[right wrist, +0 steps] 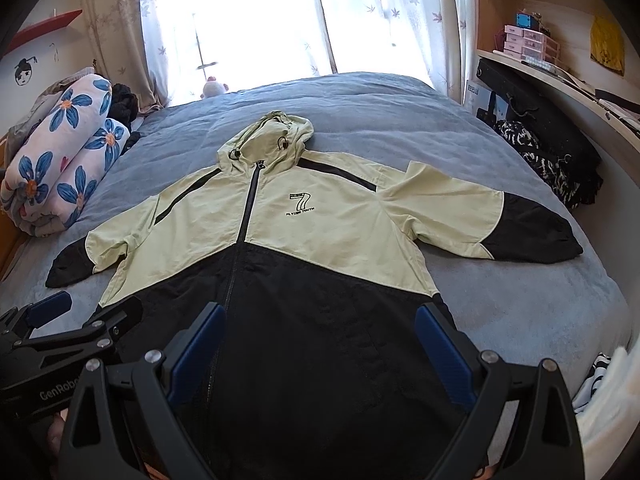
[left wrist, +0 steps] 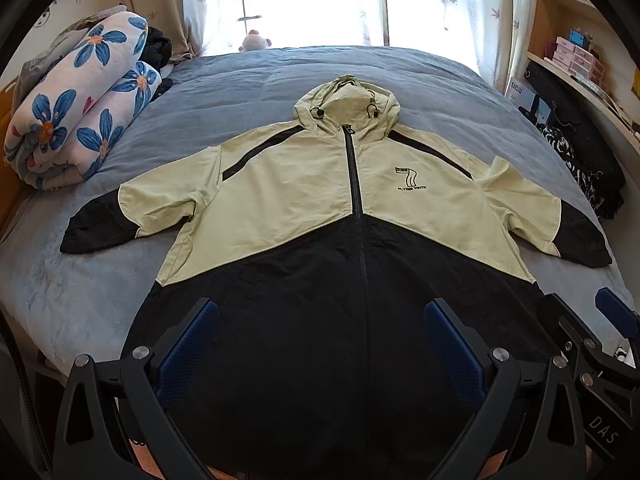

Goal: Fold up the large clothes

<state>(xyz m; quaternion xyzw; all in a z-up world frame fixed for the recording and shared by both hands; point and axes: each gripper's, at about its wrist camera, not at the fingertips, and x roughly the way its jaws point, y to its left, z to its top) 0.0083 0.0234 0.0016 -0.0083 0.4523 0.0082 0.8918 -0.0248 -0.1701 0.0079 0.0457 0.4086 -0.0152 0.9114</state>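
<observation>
Jacket [left wrist: 320, 216] flat, unfolded; we hold both grippers with jaws apart, empty.
Risk: left gripper [left wrist: 320, 340] and right gripper [right wrist: 318, 344] at frame bottom pinch one slick layer, dragging the hem askew.

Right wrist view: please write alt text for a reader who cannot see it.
A pale green and black hooded jacket lies zipped and spread flat on a grey-blue bed. The right gripper hangs over its hem, jaws open, with the left gripper beside it.

Floral quilt [left wrist: 80, 104] rolled beside curtains [left wrist: 440, 8]; shelves [right wrist: 532, 12] right.
</observation>
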